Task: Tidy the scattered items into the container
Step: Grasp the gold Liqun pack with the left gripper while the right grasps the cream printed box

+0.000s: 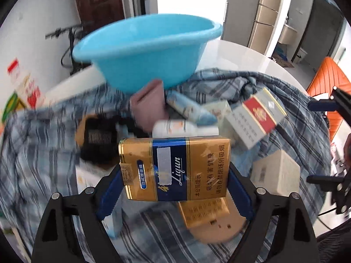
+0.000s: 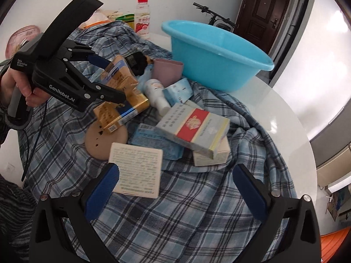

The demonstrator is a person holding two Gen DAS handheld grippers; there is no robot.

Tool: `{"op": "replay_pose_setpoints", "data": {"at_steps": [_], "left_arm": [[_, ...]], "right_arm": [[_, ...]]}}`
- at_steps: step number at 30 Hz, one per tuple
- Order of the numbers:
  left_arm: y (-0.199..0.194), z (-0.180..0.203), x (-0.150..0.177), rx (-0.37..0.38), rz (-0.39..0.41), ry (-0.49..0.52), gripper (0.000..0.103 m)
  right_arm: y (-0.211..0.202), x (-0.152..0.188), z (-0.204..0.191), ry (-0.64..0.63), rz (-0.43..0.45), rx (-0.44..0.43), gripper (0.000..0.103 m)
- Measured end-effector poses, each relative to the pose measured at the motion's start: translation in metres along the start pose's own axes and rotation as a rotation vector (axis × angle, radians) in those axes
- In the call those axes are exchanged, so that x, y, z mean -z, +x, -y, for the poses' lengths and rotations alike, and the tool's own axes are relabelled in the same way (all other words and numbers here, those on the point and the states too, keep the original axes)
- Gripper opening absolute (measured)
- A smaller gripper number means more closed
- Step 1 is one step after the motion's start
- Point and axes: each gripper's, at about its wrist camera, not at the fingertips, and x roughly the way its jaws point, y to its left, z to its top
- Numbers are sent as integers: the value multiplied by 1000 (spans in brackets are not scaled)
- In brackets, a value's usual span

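The left tool [image 1: 174, 188] pinches a gold and blue cigarette pack [image 1: 175, 168] by its two long sides, lifted clear of the plaid cloth [image 1: 39, 153] that covers the table [image 2: 285, 114]. The blue basin [image 1: 144, 50] lies straight ahead of the pack, beyond the heap, and what shows of its inside is empty. The pack's long axis runs across the tool's line, so it must travel forward and over the near rim. The right tool [image 2: 175, 188] stands spread with nothing between its fingers, just short of a white printed box [image 2: 137, 171]. Nearer the basin lie a red and white cigarette carton [image 2: 194, 129], a white bottle [image 2: 156, 96] and a mauve cup [image 2: 167, 70].
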Motion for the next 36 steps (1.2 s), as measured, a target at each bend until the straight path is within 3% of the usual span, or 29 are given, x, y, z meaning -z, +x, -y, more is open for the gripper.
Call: {"op": "replay_pose_setpoints", "data": {"at_steps": [5,8,12,16,21,24,33,36], "left_arm": [[-16,5,27,-87,38,22,89],[-26,5,35,-67,50,29,89],[-35,4,37,-80,71,32,89],[-32,4,41,-88,73,34,89],[-29,5,46,-96,62,34,89],[-32,6,46,-101,75,34,89],[-38,12,49,-107,83,59,89],[-37,11,50,-109,80,56,89]], "right_arm": [[11,5,-23,-16,-15,-72,103],[20,5,-26,6,-28,-82,103],[28,3,-22,81,-56,-158,103],[35,4,-17,117,-65,-130,103],[44,6,-10,153,-131,-184,89],[46,8,-13,153,-142,-226,89],[57,6,-15,158,-150,-214,89],[58,6,-15,155,-144,-188,84]]}}
